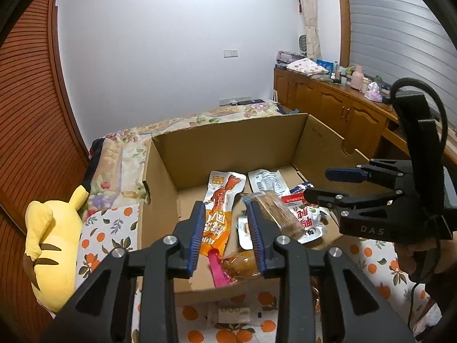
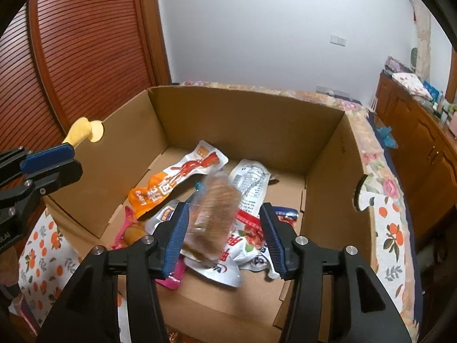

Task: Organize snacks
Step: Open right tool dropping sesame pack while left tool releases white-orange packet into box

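An open cardboard box (image 1: 228,140) (image 2: 245,120) sits on the bed and holds several snack packs. An orange pack (image 1: 220,208) (image 2: 177,177) lies at the left, a white pack (image 1: 267,181) (image 2: 251,180) at the back, a red-and-white pack (image 1: 305,217) (image 2: 242,245) at the right. A clear-wrapped brown snack (image 1: 281,211) (image 2: 214,214) appears blurred between the right gripper's fingers, above the pile. My right gripper (image 2: 225,237) (image 1: 317,183) is open over the box. My left gripper (image 1: 225,234) (image 2: 62,160) is open and empty at the box's near-left edge.
A yellow plush toy (image 1: 54,245) lies left of the box on the orange-print bedsheet (image 1: 108,231). A small white packet (image 1: 234,311) lies on the sheet in front of the box. A wooden cabinet (image 1: 337,108) with clutter stands at the right. A slatted wooden wardrobe (image 2: 85,43) is at the left.
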